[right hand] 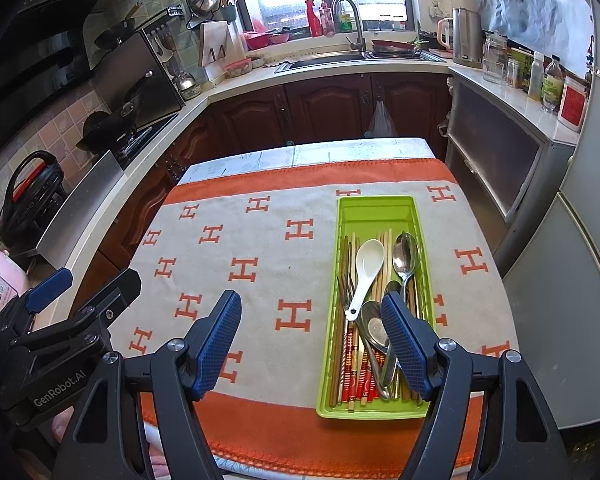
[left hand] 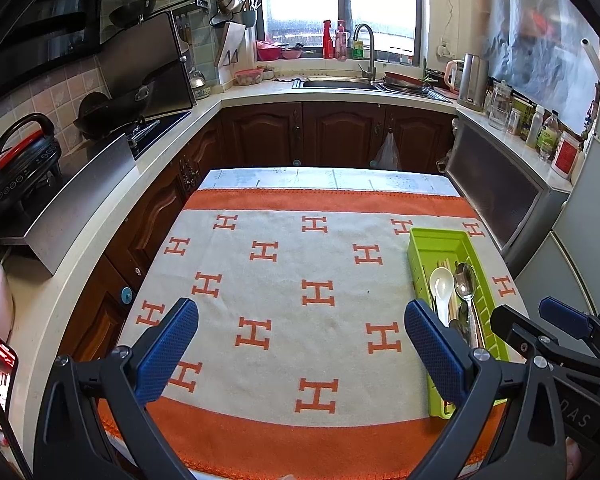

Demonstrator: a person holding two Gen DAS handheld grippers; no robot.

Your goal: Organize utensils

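Note:
A green utensil tray lies on the right side of the orange-and-cream cloth. Inside it are a white ceramic spoon, a long steel spoon, a fork, a wide steel spoon and several chopsticks. My right gripper hovers open over the cloth just left of the tray, its right finger over the tray's contents, holding nothing. My left gripper stands open over the cloth's middle, with nothing between its fingers. Each gripper shows at the other view's edge.
The table stands in a kitchen. A stove with a wok and a counter run along the left. A sink lies under the window at the back. A cabinet and fridge close in on the right.

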